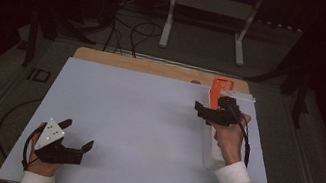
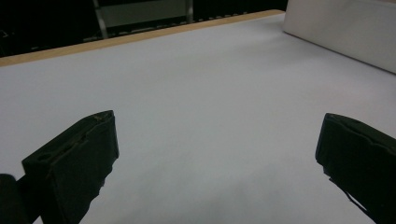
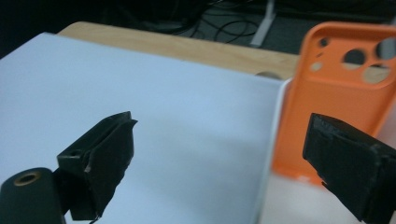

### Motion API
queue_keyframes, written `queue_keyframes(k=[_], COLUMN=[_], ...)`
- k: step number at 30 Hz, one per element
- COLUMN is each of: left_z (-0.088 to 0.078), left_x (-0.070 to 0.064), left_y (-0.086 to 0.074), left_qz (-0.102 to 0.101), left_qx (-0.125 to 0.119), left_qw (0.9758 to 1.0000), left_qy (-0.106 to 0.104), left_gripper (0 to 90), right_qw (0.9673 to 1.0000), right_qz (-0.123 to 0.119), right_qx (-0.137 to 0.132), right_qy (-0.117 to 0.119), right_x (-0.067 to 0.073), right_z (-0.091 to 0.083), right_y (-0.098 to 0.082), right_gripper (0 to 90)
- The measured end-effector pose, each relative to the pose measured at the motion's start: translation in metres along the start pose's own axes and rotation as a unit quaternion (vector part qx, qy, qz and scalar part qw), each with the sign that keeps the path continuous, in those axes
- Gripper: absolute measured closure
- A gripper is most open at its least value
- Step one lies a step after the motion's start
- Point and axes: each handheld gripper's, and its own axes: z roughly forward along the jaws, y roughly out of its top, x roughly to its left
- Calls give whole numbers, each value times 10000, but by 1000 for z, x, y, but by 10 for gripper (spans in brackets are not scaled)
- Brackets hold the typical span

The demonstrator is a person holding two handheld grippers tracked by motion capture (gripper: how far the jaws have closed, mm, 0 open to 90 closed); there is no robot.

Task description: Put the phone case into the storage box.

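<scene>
Orange phone case (image 3: 327, 107), right gripper (image 3: 219, 154) wide open (holding nothing)

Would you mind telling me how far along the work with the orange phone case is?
Nothing looks done yet: the orange phone case lies ungripped on the white box at the table's right side. In hand: the right claw hangs open just before the case. The left claw rests open over the white table. Gripping and moving the case is left.
</scene>
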Motion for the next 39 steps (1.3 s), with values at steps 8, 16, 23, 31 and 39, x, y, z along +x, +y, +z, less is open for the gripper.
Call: queue_keyframes(k=[8,16,23,31,39], left_z=[1,1,0,0,0], left_x=[0,0,1,1,1], left_y=[0,1,2,3,3], left_qz=[-5,-15,-14,-6,42], left_qx=[18,20,22,-5,5], left_qw=[10000,10000,10000,10000,10000], left_qy=[1,-1,17,28,43], left_gripper=[0,0,0,0,0], right_qw=[9994,9967,9935,9904,9837], right_qz=[-170,-391,-521,-662,-894], right_qx=[-73,-290,-536,-711,-1079], right_qy=[286,644,859,979,1126], right_x=[18,29,36,45,54], right_z=[-23,-41,-52,-60,-64], right_y=[-19,-42,-64,-90,-110], right_gripper=[95,99,98,93,93])
